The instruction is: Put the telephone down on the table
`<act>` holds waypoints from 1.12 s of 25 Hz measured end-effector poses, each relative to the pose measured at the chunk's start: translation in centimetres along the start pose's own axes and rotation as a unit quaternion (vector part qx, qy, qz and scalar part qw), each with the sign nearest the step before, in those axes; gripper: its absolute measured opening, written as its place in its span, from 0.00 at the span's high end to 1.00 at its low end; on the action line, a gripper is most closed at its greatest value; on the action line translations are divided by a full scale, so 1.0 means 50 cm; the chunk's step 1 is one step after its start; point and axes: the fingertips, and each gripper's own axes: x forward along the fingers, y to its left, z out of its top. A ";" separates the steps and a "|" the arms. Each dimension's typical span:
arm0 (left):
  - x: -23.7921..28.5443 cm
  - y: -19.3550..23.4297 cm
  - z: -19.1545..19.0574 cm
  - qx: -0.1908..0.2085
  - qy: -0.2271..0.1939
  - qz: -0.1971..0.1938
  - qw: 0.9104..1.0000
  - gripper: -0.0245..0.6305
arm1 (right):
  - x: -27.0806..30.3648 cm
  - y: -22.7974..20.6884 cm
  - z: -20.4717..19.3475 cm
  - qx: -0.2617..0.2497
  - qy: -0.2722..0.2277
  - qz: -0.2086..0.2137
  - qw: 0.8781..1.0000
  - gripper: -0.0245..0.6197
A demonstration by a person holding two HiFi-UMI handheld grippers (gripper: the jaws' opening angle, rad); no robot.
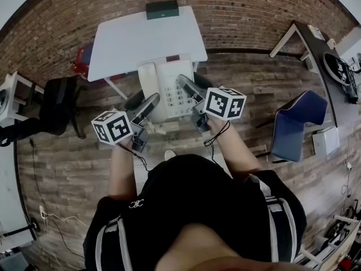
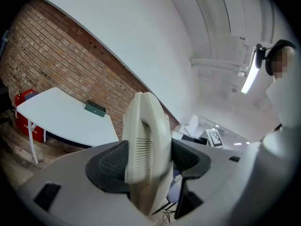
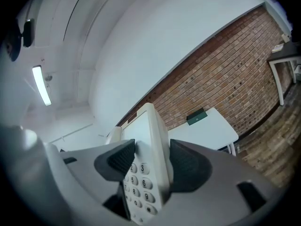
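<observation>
A cream desk telephone [image 1: 169, 89] with handset and keypad hangs in the air over the wooden floor, just short of the white table [image 1: 141, 38]. My left gripper [image 1: 144, 101] is shut on its handset side; in the left gripper view the dark pads [image 2: 110, 166] press both faces of the handset [image 2: 146, 140]. My right gripper [image 1: 193, 88] is shut on the keypad side, its pads [image 3: 186, 166] clamping the edge of the telephone [image 3: 146, 149] beside the number keys. The table [image 3: 207, 128] lies ahead and lower.
A dark green box [image 1: 162, 9] sits at the table's far edge by the brick wall. A red object [image 1: 82, 55] is under the table's left side. A black chair [image 1: 59, 103] stands left, a blue chair [image 1: 296, 123] and a desk [image 1: 333, 61] right.
</observation>
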 end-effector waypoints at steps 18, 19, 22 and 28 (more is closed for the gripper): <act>-0.033 0.097 0.043 0.007 0.011 -0.021 1.000 0.52 | 0.096 0.025 -0.025 0.011 -0.017 -0.025 0.999 0.63; -0.035 0.104 0.046 0.009 0.010 -0.023 1.000 0.52 | 0.103 0.027 -0.026 0.009 -0.019 -0.026 0.999 0.63; -0.040 0.120 0.055 0.013 0.009 -0.026 1.000 0.52 | 0.121 0.031 -0.027 0.008 -0.023 -0.027 0.999 0.63; -0.039 0.159 0.073 0.009 0.018 -0.031 0.999 0.52 | 0.159 0.027 -0.031 0.018 -0.025 -0.034 0.999 0.63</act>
